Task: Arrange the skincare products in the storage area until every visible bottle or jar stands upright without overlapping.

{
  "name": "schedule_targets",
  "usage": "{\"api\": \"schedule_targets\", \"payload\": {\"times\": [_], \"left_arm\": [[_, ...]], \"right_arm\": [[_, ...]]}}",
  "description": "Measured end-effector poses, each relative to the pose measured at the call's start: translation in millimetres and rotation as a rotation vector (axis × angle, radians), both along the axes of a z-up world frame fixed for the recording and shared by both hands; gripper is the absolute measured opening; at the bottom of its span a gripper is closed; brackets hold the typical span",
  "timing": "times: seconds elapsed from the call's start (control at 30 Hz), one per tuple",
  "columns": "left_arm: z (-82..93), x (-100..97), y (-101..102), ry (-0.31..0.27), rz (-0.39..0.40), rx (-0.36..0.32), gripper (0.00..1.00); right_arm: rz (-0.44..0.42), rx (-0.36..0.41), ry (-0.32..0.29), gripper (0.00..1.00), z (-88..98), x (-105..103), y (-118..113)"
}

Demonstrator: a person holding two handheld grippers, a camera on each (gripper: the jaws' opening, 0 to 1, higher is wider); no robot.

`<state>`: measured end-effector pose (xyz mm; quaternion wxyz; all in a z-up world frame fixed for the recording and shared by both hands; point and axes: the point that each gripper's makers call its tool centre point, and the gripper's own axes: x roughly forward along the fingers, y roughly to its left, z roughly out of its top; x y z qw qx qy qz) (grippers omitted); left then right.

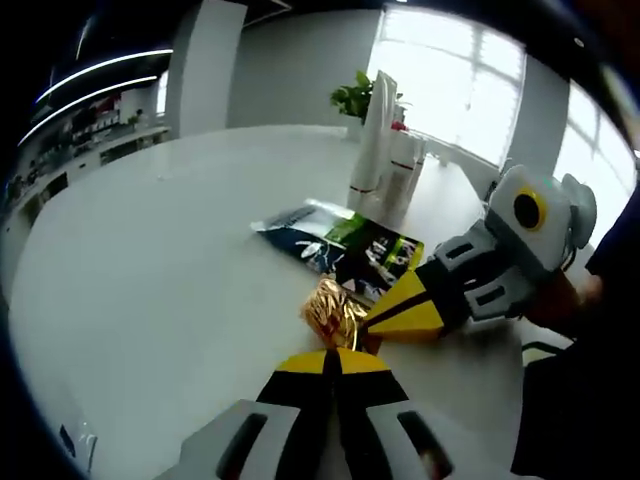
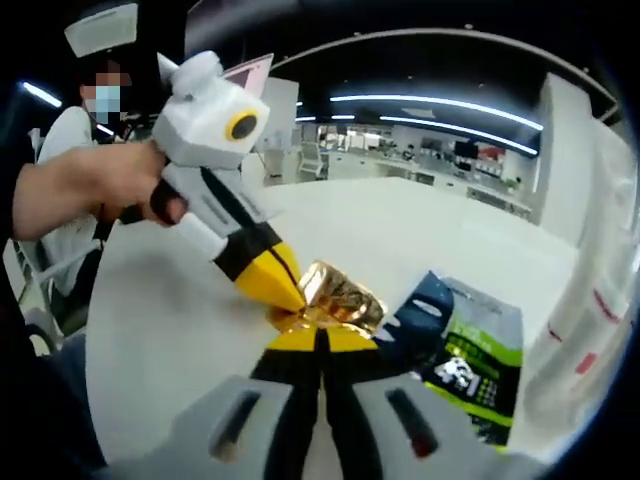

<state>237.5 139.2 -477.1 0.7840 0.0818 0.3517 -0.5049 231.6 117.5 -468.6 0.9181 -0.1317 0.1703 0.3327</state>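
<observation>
Your left gripper (image 1: 334, 352) and right gripper (image 2: 322, 335): jaws closed together, both tips pinching gold packet (image 1: 335, 312) mid-table. Dark sachets (image 1: 350, 250) just beside. White bottles (image 1: 385, 150) upright near far table (image 1: 150, 250) edge. Open room left.

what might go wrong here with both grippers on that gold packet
1. Both the left gripper and the right gripper pinch the crinkled gold packet from opposite sides; pulling apart could tear the foil.
2. The dark green sachet lies right beside the packet and could get dragged along.
3. The tall white tubes stand just beyond; a wide swing might topple them.
</observation>
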Motion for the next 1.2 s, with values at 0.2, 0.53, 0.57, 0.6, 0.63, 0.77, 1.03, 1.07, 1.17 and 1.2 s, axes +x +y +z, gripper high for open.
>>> {"api": "schedule_targets", "payload": {"times": [0.2,0.53,0.57,0.6,0.63,0.77,1.03,1.07,1.17,1.2], "left_arm": [[-0.2,-0.3,-0.3,0.005,-0.004,0.015,0.01],[2.7,8.9,4.8,0.002,0.034,0.007,0.05],[3.2,9.4,5.8,0.0,0.036,0.009,0.05],[3.7,10.0,7.3,-0.002,0.04,0.01,0.05],[3.9,10.7,8.5,-0.005,0.043,0.013,0.05],[7.4,17.9,21.6,-0.041,0.074,0.04,0.04],[25.3,21.6,3.6,-0.056,0.07,-0.039,0.04],[23.4,21.5,0.3,-0.055,0.064,-0.032,0.04],[17.1,16.7,-9.7,-0.045,0.032,-0.024,0.04],[14.9,14.9,-11.7,-0.044,0.026,-0.02,0.04]], "right_arm": [[-0.007,0.006,0.005,0.0,-2.0,0.4,0.1],[-0.02,-0.011,-0.01,0.0,-1.2,-1.0,0.5],[-0.02,-0.011,-0.01,0.0,-1.2,-0.7,0.6],[-0.02,-0.011,-0.01,0.0,-1.1,-0.8,0.6],[-0.019,-0.014,-0.012,0.0,-1.1,-0.6,0.7],[-0.015,-0.021,-0.016,0.0,-1.2,-0.1,0.9],[-0.008,-0.027,-0.019,0.0,-1.4,0.2,1.4],[-0.007,-0.027,-0.019,0.0,-1.4,0.2,1.4],[-0.003,-0.027,-0.02,0.0,-1.6,0.2,1.6],[-0.002,-0.027,-0.02,0.0,-1.6,0.2,1.5]]}}
